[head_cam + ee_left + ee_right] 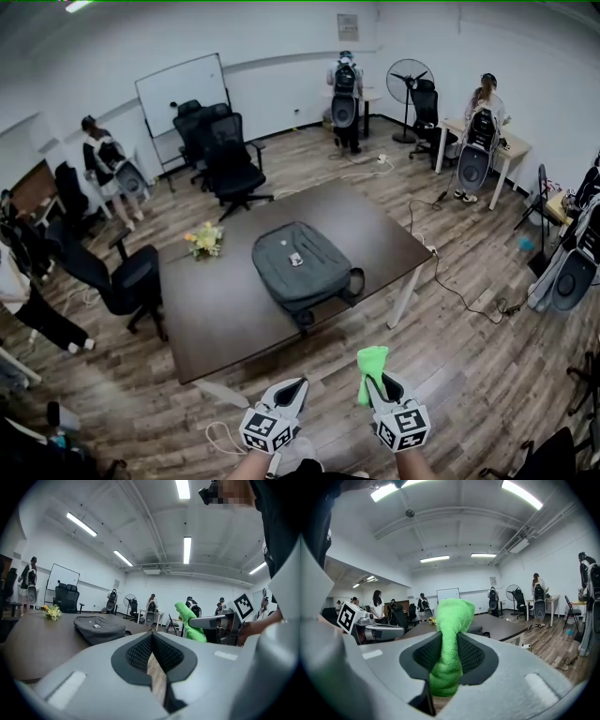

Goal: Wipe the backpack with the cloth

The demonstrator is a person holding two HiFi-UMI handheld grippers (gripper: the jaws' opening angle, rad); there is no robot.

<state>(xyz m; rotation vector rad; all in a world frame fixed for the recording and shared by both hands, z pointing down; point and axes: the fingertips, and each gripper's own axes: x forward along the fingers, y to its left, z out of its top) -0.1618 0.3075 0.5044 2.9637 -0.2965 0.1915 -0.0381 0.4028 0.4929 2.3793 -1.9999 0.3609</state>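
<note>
The right gripper [449, 645] is closed on the green cloth [451, 620] — its two dark ribbed pads press the fabric from both sides. The cloth stands up between them as a bunched, fuzzy roll, and its rounded top rises above the jaw tips. The left gripper [152, 639] holds nothing. Its jaws meet at the tips, and below them there is only a narrow slit through which the wooden floor shows. This gripper is just beside the right gripper, on its left. Both are in front of the person's body, off the table and near its closest edge.

The backpack [298, 262] lies ahead of both grippers and well apart from them, flat on the dark brown table [216, 314]. From the left gripper it is ahead and a little to the left; from the right gripper it is ahead and more to the left. It is dark grey, soft and rounded in shape, with a small pale tag near the middle of its upper face. Its straps are black — they gather at the end nearer to the grippers, and one loop curls out on the right side. Beyond the backpack and to its left, farther from the grippers, a small bunch of yellow flowers [204, 241] sits on the same table
</note>
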